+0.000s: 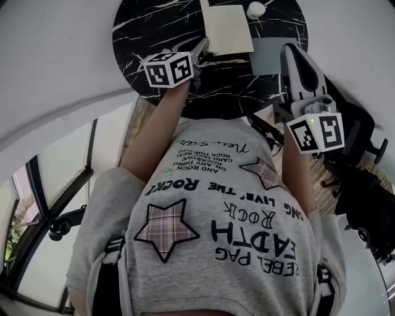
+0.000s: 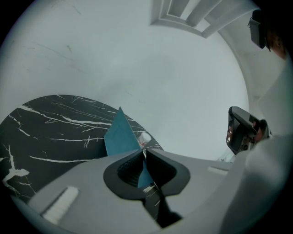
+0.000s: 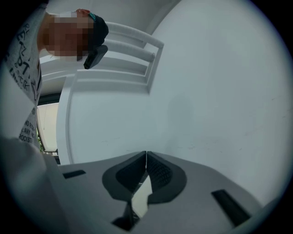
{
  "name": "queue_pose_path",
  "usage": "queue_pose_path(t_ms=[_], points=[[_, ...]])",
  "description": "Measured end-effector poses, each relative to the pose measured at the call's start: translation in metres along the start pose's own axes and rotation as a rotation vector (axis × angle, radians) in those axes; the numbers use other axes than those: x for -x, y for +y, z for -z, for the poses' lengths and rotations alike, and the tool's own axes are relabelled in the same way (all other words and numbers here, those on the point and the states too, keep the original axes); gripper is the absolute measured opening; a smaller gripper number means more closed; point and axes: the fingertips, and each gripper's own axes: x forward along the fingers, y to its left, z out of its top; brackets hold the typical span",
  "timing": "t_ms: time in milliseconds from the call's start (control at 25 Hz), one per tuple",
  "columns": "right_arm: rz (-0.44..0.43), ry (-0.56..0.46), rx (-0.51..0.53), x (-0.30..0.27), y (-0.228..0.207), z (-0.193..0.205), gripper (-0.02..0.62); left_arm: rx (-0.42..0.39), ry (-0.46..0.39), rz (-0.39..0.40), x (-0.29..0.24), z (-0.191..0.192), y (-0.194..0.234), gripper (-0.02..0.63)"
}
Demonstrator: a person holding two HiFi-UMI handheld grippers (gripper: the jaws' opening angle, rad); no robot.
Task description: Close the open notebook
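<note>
A small white object (image 1: pixel 255 9) lies on the round black marble table (image 1: pixel 148 24), a black chair (image 1: pixel 363 133) nearby.

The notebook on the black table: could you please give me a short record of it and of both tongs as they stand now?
surface: round black marble-look table
notebook: open, cream page facing up
teal cover: one corner tilted up off the table
left tongs: shut on the teal cover's corner
right tongs: shut, nothing between them
task state: notebook not yet closed
</note>
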Motion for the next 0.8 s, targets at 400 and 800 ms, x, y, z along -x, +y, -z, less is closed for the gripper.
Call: queue_pose_path(t_ms=[400, 800], points=[[0.076, -0.004, -0.004, 0.019, -0.019, -0.003, 0.014, -0.082, 0.06, 0.092, -0.053, 0.007, -0.04, 0.032], [0.121, -0.007, -0.003, 0.033, -0.028, -0.005, 0.014, -0.32, 0.109, 0.198, -0.111, 0.035, -0.067, 0.035]])
